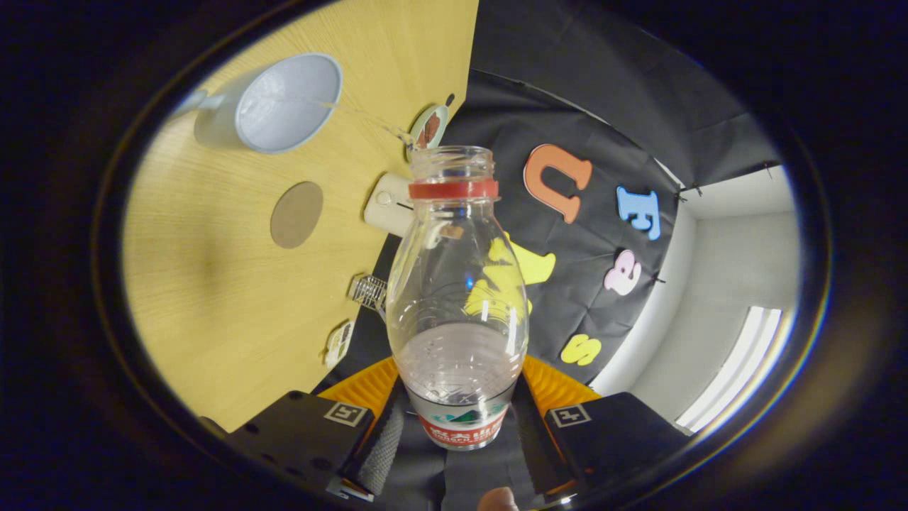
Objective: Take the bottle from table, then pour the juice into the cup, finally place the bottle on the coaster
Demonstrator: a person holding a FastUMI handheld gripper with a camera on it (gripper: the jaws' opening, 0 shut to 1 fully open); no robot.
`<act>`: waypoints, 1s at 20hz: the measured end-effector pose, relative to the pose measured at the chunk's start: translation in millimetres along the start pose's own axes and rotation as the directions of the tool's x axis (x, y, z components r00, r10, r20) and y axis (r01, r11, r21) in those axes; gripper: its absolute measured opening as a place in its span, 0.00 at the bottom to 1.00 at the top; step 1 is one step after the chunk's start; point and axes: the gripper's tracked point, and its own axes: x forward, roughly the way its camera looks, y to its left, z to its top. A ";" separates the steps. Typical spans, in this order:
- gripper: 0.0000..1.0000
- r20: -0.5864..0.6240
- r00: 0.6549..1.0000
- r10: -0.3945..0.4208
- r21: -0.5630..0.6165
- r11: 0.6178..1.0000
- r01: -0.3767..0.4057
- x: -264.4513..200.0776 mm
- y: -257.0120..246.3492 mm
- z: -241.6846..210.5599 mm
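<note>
We see a pale wood-grain tabletop (213, 298) carrying a white cup (284, 103), a round brown coaster (296, 214) near it, and a small white box (389, 204) at its edge.

One bottle (457, 298), one cup (280, 106), one round coaster (296, 214), and one gripper (457, 433) with two fingers.

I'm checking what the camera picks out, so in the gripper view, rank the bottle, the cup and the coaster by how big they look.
1. bottle, held between the gripper fingers; nearness inflates it.
2. cup, on the table beyond.
3. coaster, smallest.
</note>
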 end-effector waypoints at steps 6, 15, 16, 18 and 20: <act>0.78 0.000 1.000 -0.008 -0.016 1.000 0.008 -1.2 -9.6 -4.5; 0.79 0.007 1.000 -0.009 -0.046 0.999 0.010 -1.2 -14.5 -4.8; 0.78 0.007 1.000 -0.009 -0.048 0.999 0.010 -1.4 -14.8 -5.7; 0.78 0.007 1.000 -0.009 -0.050 0.999 0.009 -2.9 -16.6 -6.3; 0.78 0.006 1.000 -0.010 -0.051 0.999 0.011 -2.8 -17.9 -7.2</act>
